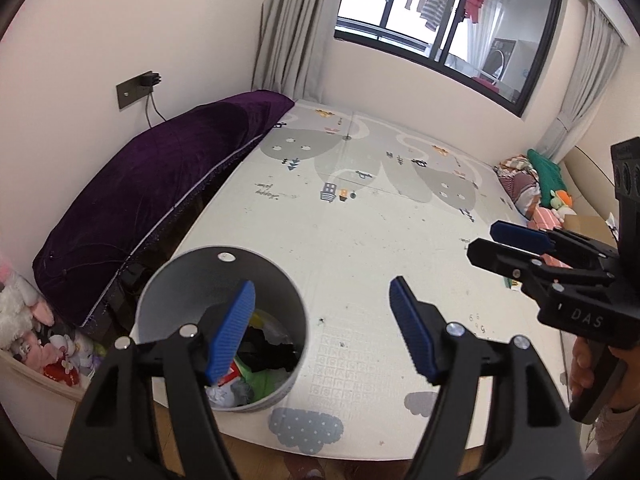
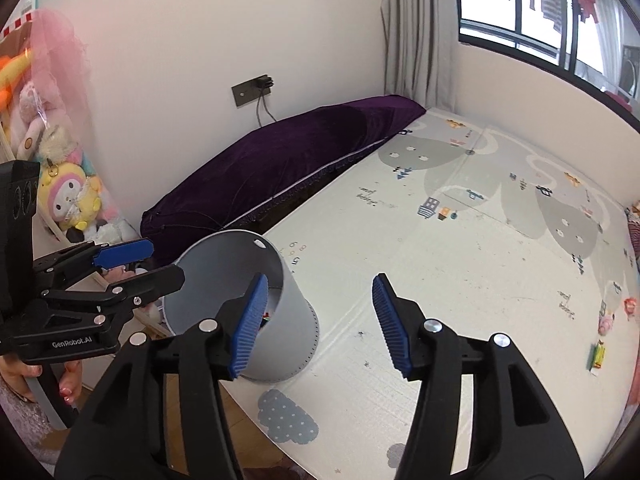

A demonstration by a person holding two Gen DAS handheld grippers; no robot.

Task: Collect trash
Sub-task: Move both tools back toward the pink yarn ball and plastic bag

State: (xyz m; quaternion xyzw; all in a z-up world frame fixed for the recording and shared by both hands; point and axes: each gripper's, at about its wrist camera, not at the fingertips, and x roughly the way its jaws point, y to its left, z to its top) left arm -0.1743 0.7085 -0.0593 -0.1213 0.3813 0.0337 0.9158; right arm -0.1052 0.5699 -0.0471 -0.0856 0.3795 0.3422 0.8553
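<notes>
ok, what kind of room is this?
Likely a child's bedroom or playroom at home: a printed play mat covers the floor, plush toys sit piled in the corner, and a curtained window looks onto hung laundry.

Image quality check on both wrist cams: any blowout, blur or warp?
Left wrist: window is blown out to white, straight edges bow from fisheye distortion, corners are vignetted black; the bin stays sharp. Right wrist: same blown window, soft smearing on the plush toys at the left edge, play mat evenly lit, no glare.
</notes>
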